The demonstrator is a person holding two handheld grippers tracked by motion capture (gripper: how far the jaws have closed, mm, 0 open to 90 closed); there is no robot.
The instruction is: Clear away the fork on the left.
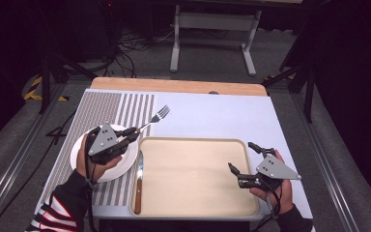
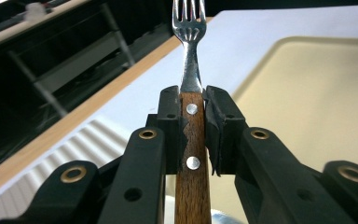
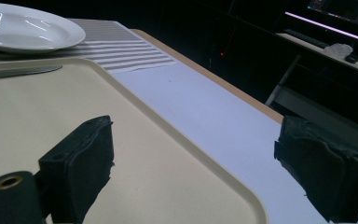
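Nearest, the right gripper (image 1: 241,159) hovers over the tray's (image 1: 198,193) right edge, jaws wide apart, nothing between them. Farther left, above the plate (image 1: 125,162), the left gripper (image 1: 134,131) clamps the fork (image 1: 158,116) by its wooden handle, tines pointing away.

Two hand-held grippers, one closed, one wide.
The left hand-held gripper (image 1: 134,130) has its jaws clamped and points away from the person; the right hand-held gripper (image 1: 241,157) has jaws spread apart.
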